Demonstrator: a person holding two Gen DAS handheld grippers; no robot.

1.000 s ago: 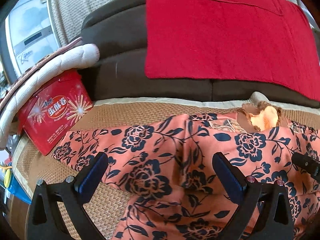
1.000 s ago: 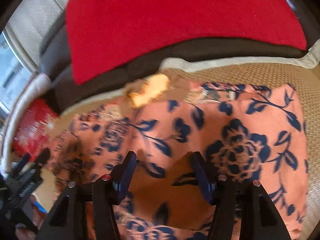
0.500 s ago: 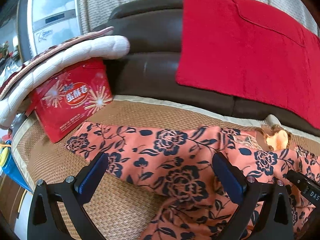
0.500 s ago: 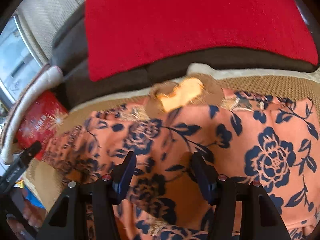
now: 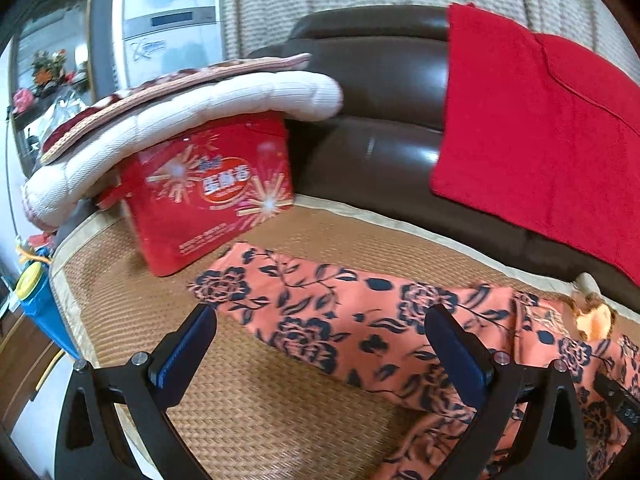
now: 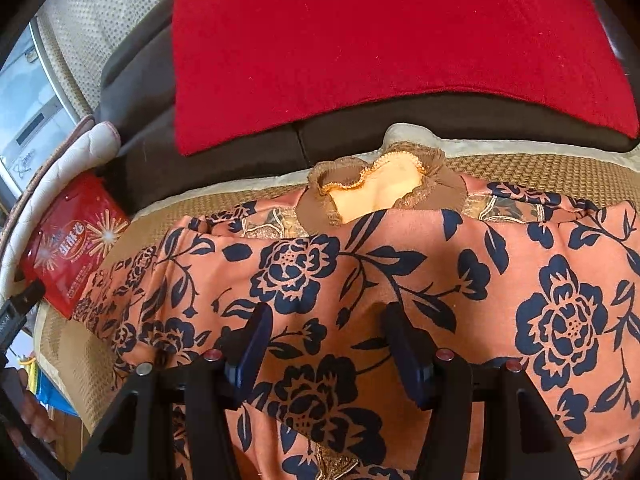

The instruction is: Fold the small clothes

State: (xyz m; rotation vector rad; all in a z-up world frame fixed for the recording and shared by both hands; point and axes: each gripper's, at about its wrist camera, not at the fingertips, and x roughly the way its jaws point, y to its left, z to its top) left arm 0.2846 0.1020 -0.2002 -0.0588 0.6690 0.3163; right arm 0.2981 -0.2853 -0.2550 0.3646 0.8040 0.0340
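Only right wrist: collar (image 6: 380, 184) | left wrist: sleeve (image 5: 320, 312)

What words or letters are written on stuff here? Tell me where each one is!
Red box: Chinese characters in a red oval with a white rim, too blurred to read here; a line of small print below them, too small to read.
White appliance: a slanted cursive logo that seems to begin with "X", the rest unreadable.
Flowered top, red towel: no writing.
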